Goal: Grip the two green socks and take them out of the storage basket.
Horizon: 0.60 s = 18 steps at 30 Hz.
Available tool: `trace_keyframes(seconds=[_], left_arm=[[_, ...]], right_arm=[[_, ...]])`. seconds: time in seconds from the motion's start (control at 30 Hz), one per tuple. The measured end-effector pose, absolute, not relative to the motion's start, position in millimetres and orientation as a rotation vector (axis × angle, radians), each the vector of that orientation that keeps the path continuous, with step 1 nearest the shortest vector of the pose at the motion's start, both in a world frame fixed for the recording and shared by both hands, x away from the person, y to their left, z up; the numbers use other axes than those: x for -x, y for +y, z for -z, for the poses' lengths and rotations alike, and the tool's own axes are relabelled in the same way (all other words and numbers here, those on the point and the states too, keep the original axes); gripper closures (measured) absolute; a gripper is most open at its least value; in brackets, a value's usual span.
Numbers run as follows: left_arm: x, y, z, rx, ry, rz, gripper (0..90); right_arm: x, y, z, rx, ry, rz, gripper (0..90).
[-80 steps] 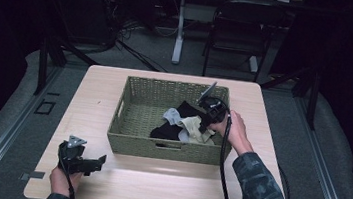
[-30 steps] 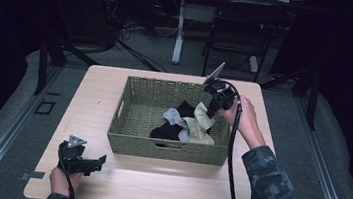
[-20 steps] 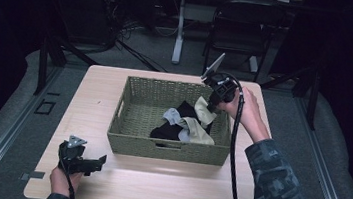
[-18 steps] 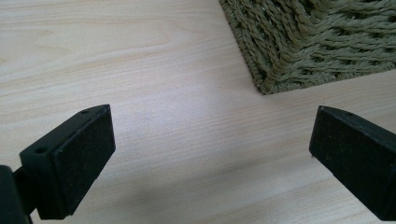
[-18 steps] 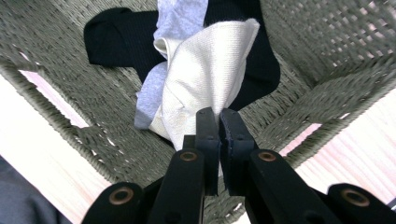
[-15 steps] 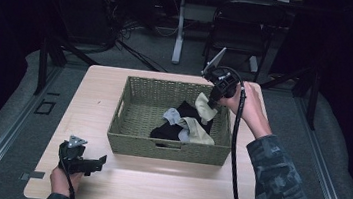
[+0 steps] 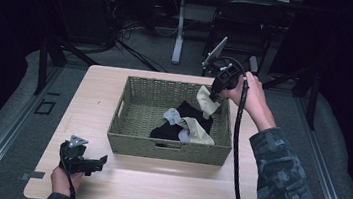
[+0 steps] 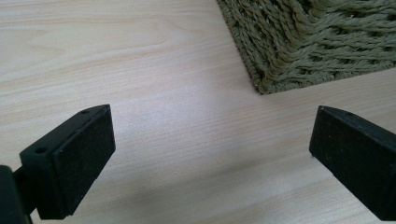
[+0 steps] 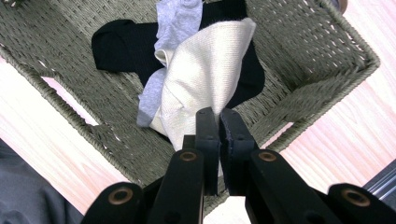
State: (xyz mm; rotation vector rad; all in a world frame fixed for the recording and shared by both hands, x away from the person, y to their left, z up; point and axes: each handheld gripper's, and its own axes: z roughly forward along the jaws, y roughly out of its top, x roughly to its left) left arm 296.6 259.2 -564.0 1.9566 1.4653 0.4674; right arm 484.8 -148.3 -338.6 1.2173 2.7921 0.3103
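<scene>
We have the right gripper (image 7: 214, 94) clamped on a cream cloth (image 9: 205, 79), lifting it above the woven basket (image 7: 131, 124); next, we judge, it must clear the rim. Our left gripper (image 7: 88, 162) rests on the table (image 8: 140, 70), jaws wide apart. The right gripper view reveals grey and black cloths underneath.

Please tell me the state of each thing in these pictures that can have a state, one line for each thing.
Left gripper: jaws open, holding nothing, low over the table.
Right gripper: jaws shut on cream cloth.
Cream cloth: lifted, hanging down into the basket.
Basket: upright on the table.
Black cloth: lying in the basket.
Grey cloth: lying in the basket.
</scene>
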Motion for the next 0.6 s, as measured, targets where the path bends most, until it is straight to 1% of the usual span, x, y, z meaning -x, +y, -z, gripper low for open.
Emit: trace_keyframes(seconds=[0.6], left_arm=[[-296, 260, 564, -1.949, 1.47, -0.475, 0.2]], right_arm=[[-480, -158, 310, -1.213, 2.755, -0.356, 87.1]])
